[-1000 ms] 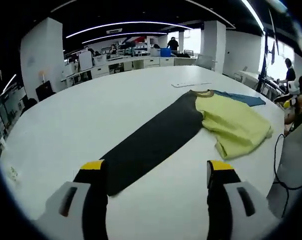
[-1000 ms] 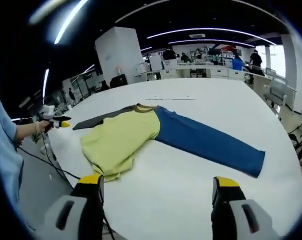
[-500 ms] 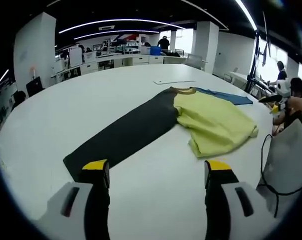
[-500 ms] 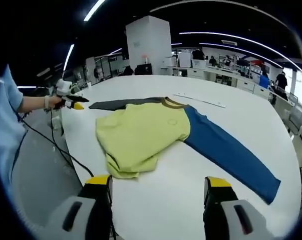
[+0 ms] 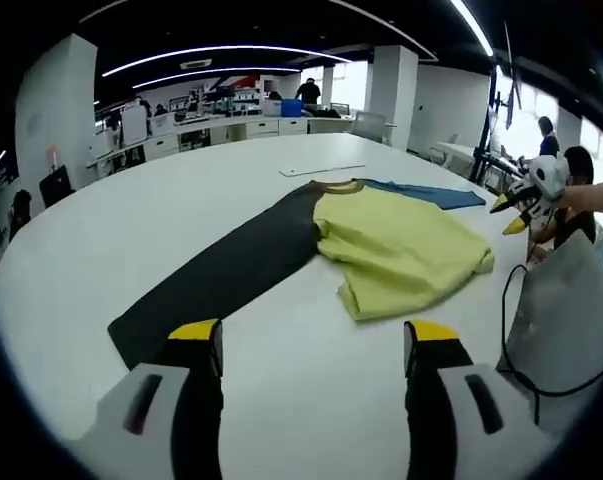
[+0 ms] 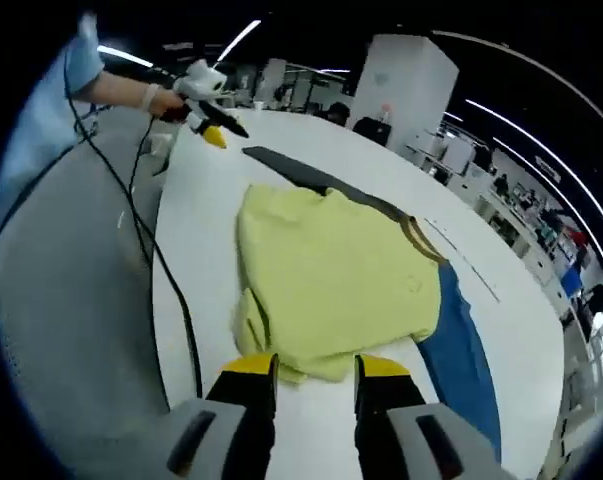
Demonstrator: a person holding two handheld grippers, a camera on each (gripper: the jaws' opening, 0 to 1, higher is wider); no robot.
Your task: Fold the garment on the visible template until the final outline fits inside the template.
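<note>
The right tool [image 6: 306, 372], jaws narrowed but empty, is best closed on the shirt [image 6: 326, 275] hem; the left tool [image 5: 314, 335] is held released.

Yellow tee [image 5: 401, 255], bunched, sleeves spread flat

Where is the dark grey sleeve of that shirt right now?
In the left gripper view, the dark grey sleeve stretches flat across the white table, from the yellow body to beside the left claw.
</note>
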